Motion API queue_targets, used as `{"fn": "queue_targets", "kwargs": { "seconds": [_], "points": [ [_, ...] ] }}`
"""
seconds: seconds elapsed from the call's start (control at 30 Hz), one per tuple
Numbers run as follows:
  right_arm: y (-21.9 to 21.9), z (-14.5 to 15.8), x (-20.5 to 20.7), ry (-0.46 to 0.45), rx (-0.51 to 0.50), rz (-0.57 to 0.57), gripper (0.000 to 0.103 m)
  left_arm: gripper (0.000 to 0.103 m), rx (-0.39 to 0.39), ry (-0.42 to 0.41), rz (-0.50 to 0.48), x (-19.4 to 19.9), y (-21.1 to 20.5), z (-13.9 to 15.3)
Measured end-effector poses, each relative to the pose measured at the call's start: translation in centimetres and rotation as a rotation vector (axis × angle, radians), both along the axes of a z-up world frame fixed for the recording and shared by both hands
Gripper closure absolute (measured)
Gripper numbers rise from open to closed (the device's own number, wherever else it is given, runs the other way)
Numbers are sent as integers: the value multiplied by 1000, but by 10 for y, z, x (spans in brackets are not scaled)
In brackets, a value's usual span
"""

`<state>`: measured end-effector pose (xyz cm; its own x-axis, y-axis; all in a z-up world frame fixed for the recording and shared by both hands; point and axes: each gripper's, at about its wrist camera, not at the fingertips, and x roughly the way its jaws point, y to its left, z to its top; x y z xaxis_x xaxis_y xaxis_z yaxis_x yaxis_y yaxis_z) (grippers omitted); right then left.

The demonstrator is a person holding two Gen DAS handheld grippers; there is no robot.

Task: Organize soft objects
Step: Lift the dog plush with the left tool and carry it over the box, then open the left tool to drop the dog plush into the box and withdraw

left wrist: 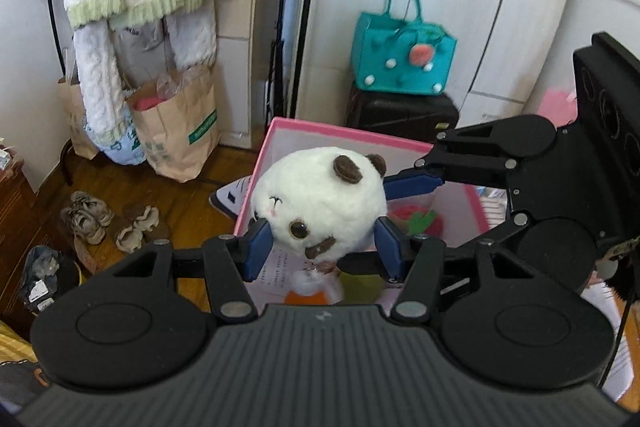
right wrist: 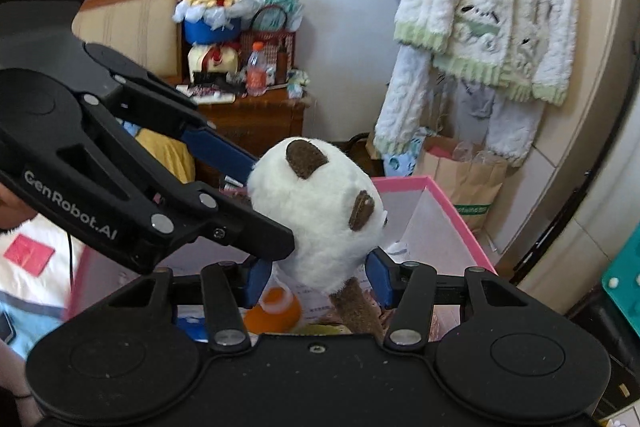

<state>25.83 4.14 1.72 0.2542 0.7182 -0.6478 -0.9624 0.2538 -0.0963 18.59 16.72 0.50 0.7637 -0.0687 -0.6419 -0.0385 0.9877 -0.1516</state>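
The round white plush toy with brown ears (left wrist: pixel 320 203) hangs above the pink-rimmed cardboard box (left wrist: pixel 344 135), clamped by both the left hand-held gripper (left wrist: pixel 322 247) and right hand-held gripper (right wrist: pixel 316 277). Inside lie a red-and-green felt piece (left wrist: pixel 418 221) and papers (left wrist: pixel 280 267).

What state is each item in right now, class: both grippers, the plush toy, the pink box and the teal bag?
Left gripper: shut on the plush toy, pads at its sides.
Right gripper: shut on the plush toy too.
Plush toy: lifted, held above the pink box.
Pink box: open, other items inside.
Teal bag: upright on a black case.
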Motion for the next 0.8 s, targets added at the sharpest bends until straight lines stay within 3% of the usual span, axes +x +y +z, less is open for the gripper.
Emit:
{"fn": "queue_targets", "kwargs": {
  "seconds": [0.4,0.57,0.8],
  "points": [
    [29,-34,41,-61,-163,123,46,50,30,124,-8,36,-2,-25],
    [32,-41,42,-115,-229,164,46,61,73,146,2,43,-7,-34],
    [24,-37,54,-127,-241,36,46,67,52,136,12,42,-3,-32]
  ]
}}
